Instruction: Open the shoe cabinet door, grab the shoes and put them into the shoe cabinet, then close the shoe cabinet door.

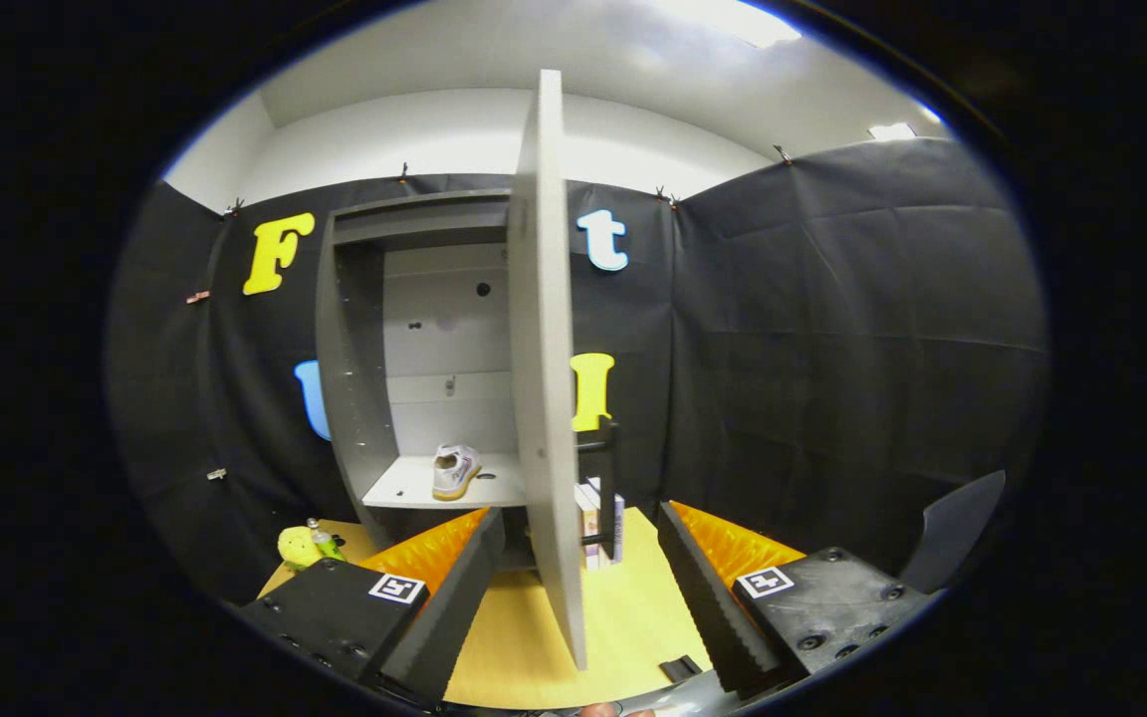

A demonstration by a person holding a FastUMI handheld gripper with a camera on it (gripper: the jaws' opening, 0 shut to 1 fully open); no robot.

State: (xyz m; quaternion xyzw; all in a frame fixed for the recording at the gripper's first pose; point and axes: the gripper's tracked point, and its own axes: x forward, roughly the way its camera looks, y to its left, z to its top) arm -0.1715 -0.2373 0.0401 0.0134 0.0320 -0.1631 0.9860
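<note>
The grey shoe cabinet (354, 398) stands on a yellow table (623, 597) with its door (542, 398) swung wide, edge-on toward me. A white shoe (455, 469) rests on the cabinet's lower shelf, heel facing me. My gripper (581, 523) is open, its fingers (454, 588) spread to either side of the door's lower edge without touching it. The door's dark handle (610, 488) shows on its right face, just beyond the fingers.
Several books (591, 523) stand upright behind the door on the table. A yellow-green soft toy (297, 546) and a small bottle (323, 540) sit left of the cabinet. A dark chair back (957, 528) rises at the right.
</note>
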